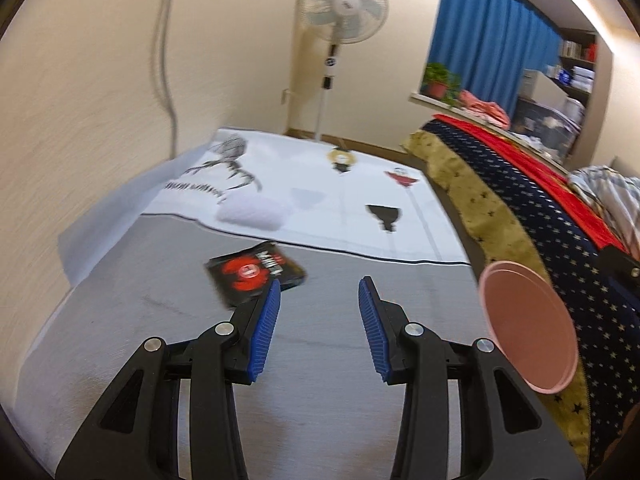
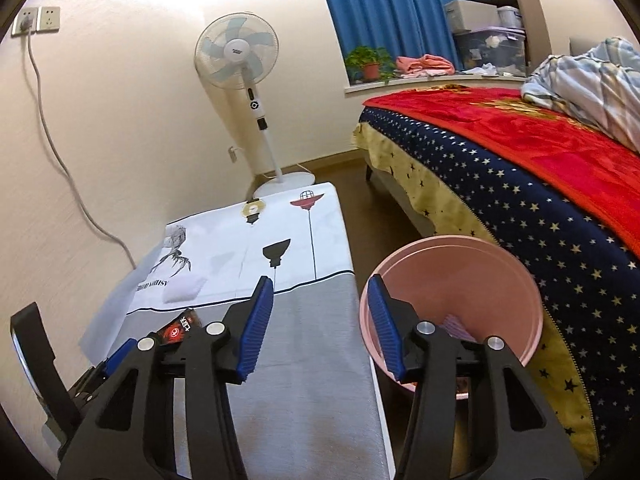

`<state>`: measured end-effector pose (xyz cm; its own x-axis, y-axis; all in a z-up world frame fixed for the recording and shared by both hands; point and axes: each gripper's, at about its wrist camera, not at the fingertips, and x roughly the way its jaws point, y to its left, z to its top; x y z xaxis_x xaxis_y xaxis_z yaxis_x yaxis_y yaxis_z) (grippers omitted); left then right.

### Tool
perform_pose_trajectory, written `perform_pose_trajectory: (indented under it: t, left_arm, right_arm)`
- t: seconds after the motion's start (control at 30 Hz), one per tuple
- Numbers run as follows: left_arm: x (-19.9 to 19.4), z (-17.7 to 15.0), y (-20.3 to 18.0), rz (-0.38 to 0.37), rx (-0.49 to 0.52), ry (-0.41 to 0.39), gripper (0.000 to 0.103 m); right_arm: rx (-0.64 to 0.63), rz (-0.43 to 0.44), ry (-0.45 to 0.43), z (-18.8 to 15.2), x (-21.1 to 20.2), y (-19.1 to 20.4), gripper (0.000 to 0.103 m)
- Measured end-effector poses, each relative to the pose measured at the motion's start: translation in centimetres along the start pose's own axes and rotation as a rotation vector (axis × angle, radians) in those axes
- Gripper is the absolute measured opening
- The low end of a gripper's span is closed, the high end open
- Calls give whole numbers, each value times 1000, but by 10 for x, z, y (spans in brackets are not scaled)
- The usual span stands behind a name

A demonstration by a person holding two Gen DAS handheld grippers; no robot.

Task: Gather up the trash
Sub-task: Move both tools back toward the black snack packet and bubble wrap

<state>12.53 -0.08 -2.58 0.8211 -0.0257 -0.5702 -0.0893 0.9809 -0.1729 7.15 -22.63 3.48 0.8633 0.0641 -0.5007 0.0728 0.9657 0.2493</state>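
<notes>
Left gripper [image 1: 319,292] hangs over the grey near end of the table [image 1: 320,360], jaws apart w/ nothing between them. Just past its left fingertip lies a black-and-red wrapper [image 1: 252,274], flat on the cloth – blurred, print unreadable. Farther out, a white crumpled wad [image 1: 252,214] sits on the printed white cloth.

Right gripper [image 2: 321,292] also stands apart, empty; its right finger overlaps the near rim of the pink bin [image 2: 452,300], contact unclear. Bin stands on the floor btwn table edge and the starry bed [image 2: 520,216]. Something pale lies inside it. Far end: standing fan [image 2: 236,56] by the wall, blue curtain [image 2: 392,4] to the right.
</notes>
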Motion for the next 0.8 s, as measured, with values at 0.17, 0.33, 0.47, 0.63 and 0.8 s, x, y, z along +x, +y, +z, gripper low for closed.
perform_pose_trajectory:
  t: [0.17, 0.33, 0.47, 0.63, 0.8]
  left_arm:
    - [16, -2, 17, 57, -47, 17, 53]
    - [39, -3, 26, 109, -75, 46, 60]
    - [55, -4, 33, 138, -110, 79, 65]
    - [74, -2, 41, 193, -173, 124, 82]
    - [92, 6, 37, 243, -198, 153, 95]
  right_arm:
    - [-16, 16, 15, -1, 12, -2, 49]
    - [-26, 37, 41, -5, 26, -9, 50]
    - [-33, 45, 60, -9, 38, -12, 50]
    - [-42, 60, 89, -12, 52, -11, 50]
    - [-62, 74, 108, -14, 60, -7, 49]
